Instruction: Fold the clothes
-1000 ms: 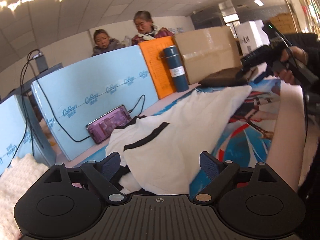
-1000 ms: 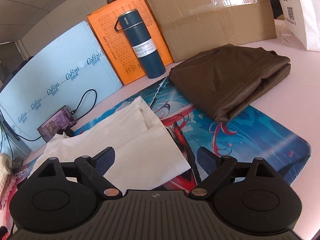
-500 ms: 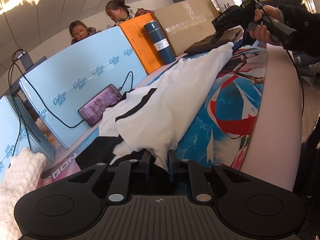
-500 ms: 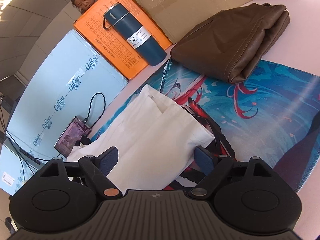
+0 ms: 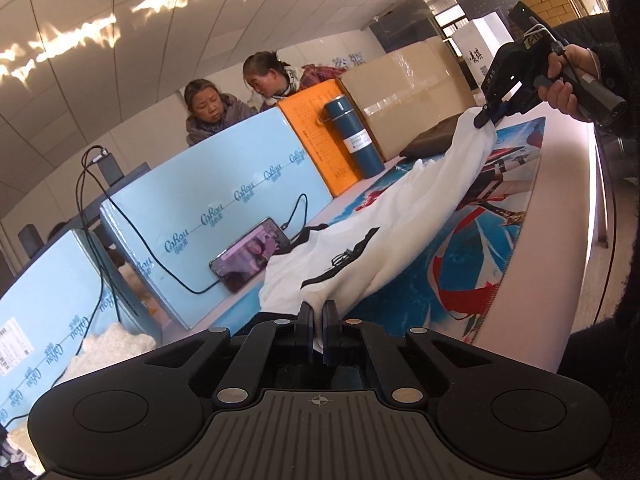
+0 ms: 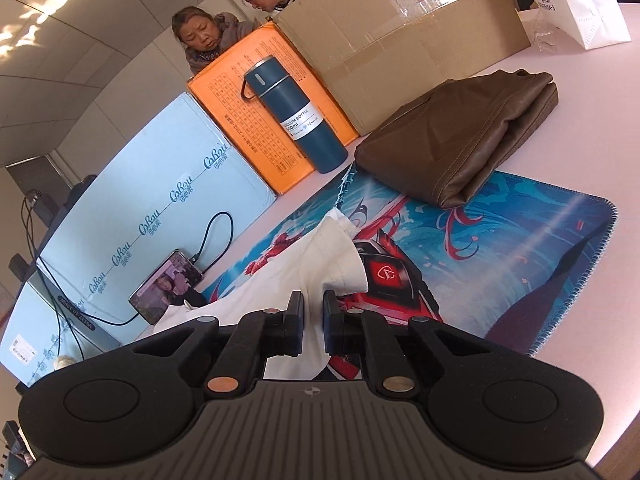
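Left hand-held gripper (image 5: pixel 318 320) and right hand-held gripper (image 6: pixel 313 312) have just closed on white garment (image 5: pixel 400 220) edges (opposite ends); far boxes (image 6: pixel 400 36) limit clearance; near table (image 6: pixel 592 320) edge bare.

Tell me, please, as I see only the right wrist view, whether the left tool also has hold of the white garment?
Observer: Yes. The left tool has just been closing and is shut on the white garment, close to its black stripe.
Operator: How does my right tool look from that side?
Observer: The right tool, its jaws also just closed, pinches the garment's far end, raised above the mat; the cloth slopes down from there towards the left tool.
Operator: Is anything else visible there that I cannot see?
Observer: A hand in a dark sleeve grips the right tool's handle.
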A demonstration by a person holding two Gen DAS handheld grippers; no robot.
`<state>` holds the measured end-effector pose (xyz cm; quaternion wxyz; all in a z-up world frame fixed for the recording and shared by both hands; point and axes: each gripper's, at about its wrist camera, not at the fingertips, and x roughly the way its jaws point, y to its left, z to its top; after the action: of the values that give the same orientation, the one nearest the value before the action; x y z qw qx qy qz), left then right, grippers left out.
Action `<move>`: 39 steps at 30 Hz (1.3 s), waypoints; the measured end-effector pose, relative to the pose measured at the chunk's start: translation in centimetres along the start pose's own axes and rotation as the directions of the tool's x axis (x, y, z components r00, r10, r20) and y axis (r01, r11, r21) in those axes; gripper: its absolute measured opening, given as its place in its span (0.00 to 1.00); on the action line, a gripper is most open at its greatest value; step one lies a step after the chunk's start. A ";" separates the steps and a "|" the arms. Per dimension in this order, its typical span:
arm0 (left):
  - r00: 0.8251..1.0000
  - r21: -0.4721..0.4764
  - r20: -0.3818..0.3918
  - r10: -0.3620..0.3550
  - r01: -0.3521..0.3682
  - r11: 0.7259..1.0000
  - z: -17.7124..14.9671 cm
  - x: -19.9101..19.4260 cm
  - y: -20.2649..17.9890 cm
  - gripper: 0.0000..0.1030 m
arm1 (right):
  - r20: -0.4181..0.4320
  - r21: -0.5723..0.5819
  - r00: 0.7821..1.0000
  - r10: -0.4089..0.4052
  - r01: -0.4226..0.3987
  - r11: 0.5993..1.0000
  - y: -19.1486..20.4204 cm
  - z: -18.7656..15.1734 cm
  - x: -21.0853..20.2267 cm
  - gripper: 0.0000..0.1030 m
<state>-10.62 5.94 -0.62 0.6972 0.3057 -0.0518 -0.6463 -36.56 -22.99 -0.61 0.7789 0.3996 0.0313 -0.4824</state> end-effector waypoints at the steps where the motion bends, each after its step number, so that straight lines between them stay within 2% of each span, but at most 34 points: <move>1: 1.000 -0.019 -0.011 -0.017 0.017 1.000 -0.2 -0.2 -0.3 0.03 | -0.003 -0.003 1.000 -0.011 0.011 1.000 -0.3 -0.2 -0.4 0.08; 4: 0.996 -0.085 -0.055 -0.070 0.065 0.994 -1.1 -0.3 -1.1 0.03 | -0.016 -0.012 0.999 -0.041 0.041 0.999 -1.3 -1.0 -1.0 0.08; 8: 0.993 -0.215 -0.080 -0.082 0.064 0.975 -2.7 -0.4 0.3 0.11 | -0.055 -0.038 0.993 -0.107 0.105 0.994 -2.3 -2.3 -0.3 0.10; 10: 0.993 -0.263 -0.078 -0.089 0.066 0.963 -2.9 -1.0 1.2 0.21 | -0.025 -0.096 0.988 -0.156 0.153 0.984 -2.1 -2.8 -0.5 0.14; 11: 0.995 -0.268 -0.076 -0.067 0.044 0.962 -2.9 -1.5 1.7 0.33 | 0.000 -0.126 0.983 -0.185 0.183 0.975 -2.0 -2.9 -0.7 0.30; 12: 0.996 -0.270 -0.074 -0.040 0.019 0.963 -2.9 -2.0 2.1 0.49 | 0.032 -0.150 0.975 -0.222 0.224 0.963 -2.0 -2.8 -1.1 0.46; 14: 0.997 -0.273 -0.070 0.013 -0.031 0.961 -2.8 -3.0 3.0 0.63 | 0.092 -0.180 0.954 -0.284 0.296 0.938 -2.0 -2.5 -1.5 0.49; 16: 0.998 -0.346 0.022 0.066 -0.055 0.937 -2.2 -4.5 5.0 0.63 | 0.132 -0.174 0.935 -0.329 0.348 0.921 -2.4 -1.8 -1.7 0.50; 17: 0.992 -0.396 0.083 0.100 -0.059 0.916 -1.7 -5.1 6.1 0.68 | 0.139 -0.163 0.935 -0.327 0.347 0.924 -2.5 -1.5 -1.7 0.52; 18: 0.983 -0.429 0.122 0.135 -0.071 0.900 -1.2 -5.3 7.0 0.80 | 0.140 -0.154 0.940 -0.312 0.332 0.931 -2.6 -1.2 -1.6 0.54; 19: 0.973 -0.459 0.156 0.171 -0.082 0.885 -0.7 -5.4 7.9 0.84 | 0.137 -0.148 0.948 -0.288 0.307 0.940 -2.3 -0.9 -1.3 0.55; 21: 0.958 -0.469 0.194 0.212 -0.099 0.878 1.1 -4.2 9.4 0.88 | 0.128 -0.137 0.963 -0.236 0.253 0.958 -1.7 -0.2 -0.6 0.64; 25: 0.961 -0.407 0.202 0.188 -0.092 0.909 4.4 0.5 11.2 0.94 | 0.072 -0.130 0.993 -0.089 0.097 0.987 1.0 1.0 2.1 0.77; 27: 0.967 -0.372 0.195 0.163 -0.080 0.925 5.8 3.5 12.0 0.95 | 0.039 -0.121 0.999 -0.010 0.015 0.993 2.4 1.6 3.5 0.84; 30: 0.978 -0.382 0.152 0.143 -0.075 0.921 7.1 8.1 13.7 0.95 | -0.019 -0.077 0.998 0.062 -0.064 0.995 4.0 2.5 6.0 0.89; 33: 0.992 -0.468 0.108 0.067 -0.009 0.884 7.7 13.7 16.2 0.95 | -0.058 0.013 0.993 0.103 -0.102 0.995 4.6 3.7 9.0 0.92; 35: 0.998 -0.546 0.064 -0.010 0.044 0.837 7.5 17.9 17.7 0.94 | -0.076 0.079 0.989 0.129 -0.123 0.989 4.6 4.3 11.0 0.93; 36: 0.999 -0.566 0.035 -0.038 0.051 0.823 7.5 19.9 18.1 0.94 | -0.082 0.101 0.986 0.148 -0.140 0.985 4.5 4.6 12.1 0.93; 37: 0.998 -0.584 0.006 -0.065 0.056 0.810 7.5 21.9 18.4 0.94 | -0.087 0.120 0.983 0.161 -0.150 0.981 4.3 4.6 13.1 0.93; 39: 0.994 -0.589 -0.046 -0.103 0.056 0.806 7.2 25.4 18.2 0.93 | -0.087 0.151 0.978 0.187 -0.173 0.973 3.6 4.2 14.6 0.93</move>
<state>5.86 -20.75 6.00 0.7313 0.1019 0.1895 -0.6473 -27.43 -35.58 -1.94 0.7864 0.4792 -0.0005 -0.3898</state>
